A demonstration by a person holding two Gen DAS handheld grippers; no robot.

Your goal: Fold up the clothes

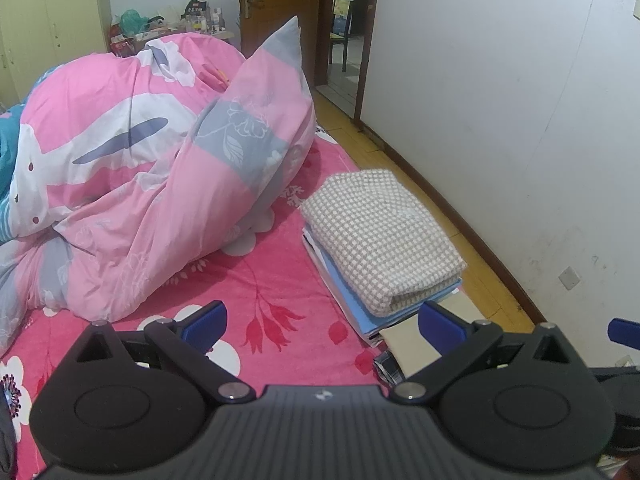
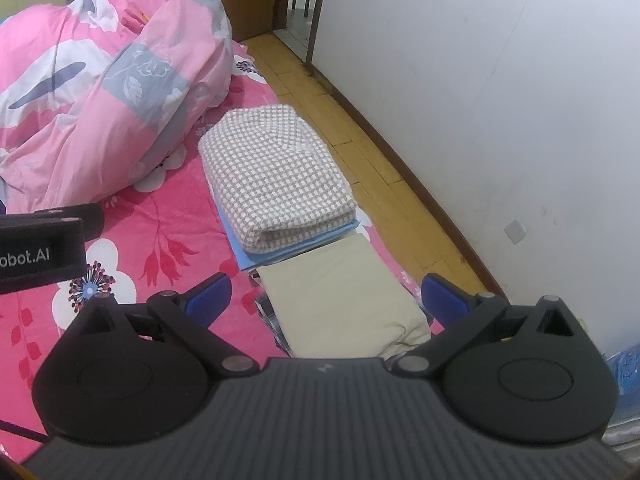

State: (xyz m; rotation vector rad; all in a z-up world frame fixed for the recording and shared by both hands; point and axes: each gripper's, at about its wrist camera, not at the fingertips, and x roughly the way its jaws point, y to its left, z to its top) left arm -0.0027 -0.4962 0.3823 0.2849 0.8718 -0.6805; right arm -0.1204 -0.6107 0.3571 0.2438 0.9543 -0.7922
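Note:
A folded checked beige-and-white garment [image 1: 380, 236] [image 2: 276, 180] tops a stack with a folded light blue piece [image 1: 352, 300] [image 2: 256, 256] under it, at the bed's right edge. In front of it lies a folded beige garment [image 2: 340, 300] [image 1: 412, 340] on a dark plaid piece [image 2: 266, 308]. My left gripper [image 1: 322, 326] is open and empty above the pink floral bedsheet [image 1: 260, 280], left of the stacks. My right gripper [image 2: 326, 294] is open and hovers over the beige garment, holding nothing. The left gripper's body [image 2: 44, 248] shows at the left edge of the right wrist view.
A bulky pink, white and grey duvet [image 1: 132, 184] [image 2: 92, 112] fills the bed's far left. A strip of wooden floor [image 1: 440, 208] [image 2: 348, 120] separates the bed from the white wall [image 1: 520, 100]. An open brown door [image 1: 280, 0] stands at the back.

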